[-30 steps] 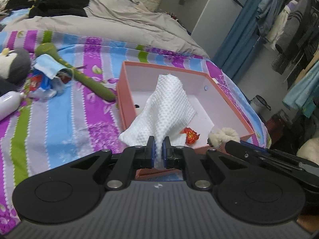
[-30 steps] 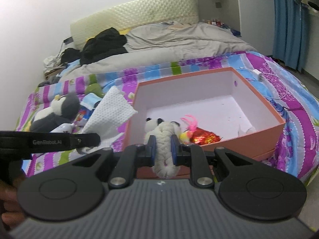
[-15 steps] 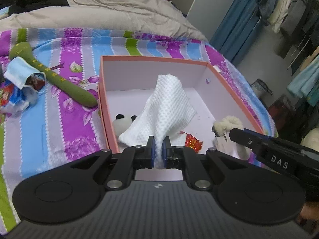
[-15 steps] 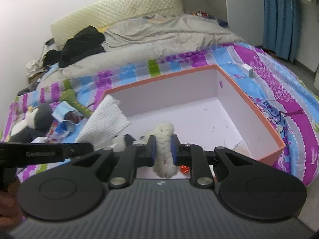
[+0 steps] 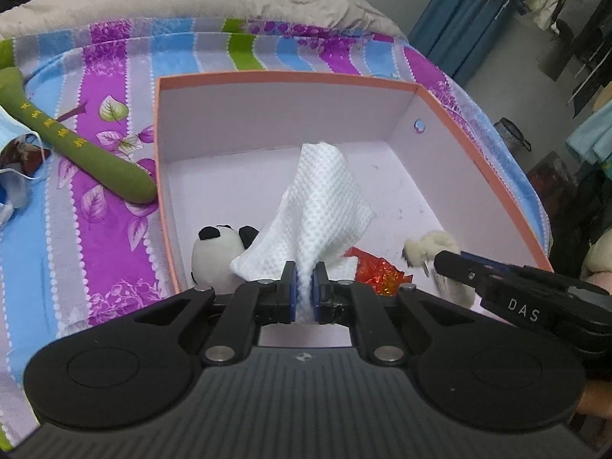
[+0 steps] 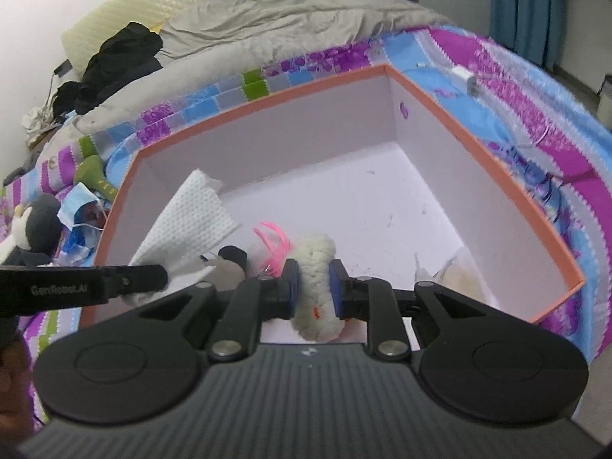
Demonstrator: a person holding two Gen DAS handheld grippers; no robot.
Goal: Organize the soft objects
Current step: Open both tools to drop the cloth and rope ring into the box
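Over the pink box [image 5: 478,145] | left gripper [image 5: 302,290] pinching white waffle cloth [image 5: 325,206] | right gripper [image 6: 310,287] jaws opening around fluffy cream toy [image 6: 315,267] | risk: toy snags on pads, drops outside near rim.

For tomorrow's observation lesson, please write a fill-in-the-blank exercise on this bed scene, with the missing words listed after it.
1. The left hand-held gripper is shut on a white ____.
2. The panda toy lies inside the ____ box.
3. The long plush stick on the bedsheet beside the box is ____ in colour.
4. The fluffy toy between the fingers of the right hand-held gripper is ____ in colour.

Missing words: cloth; orange; green; cream
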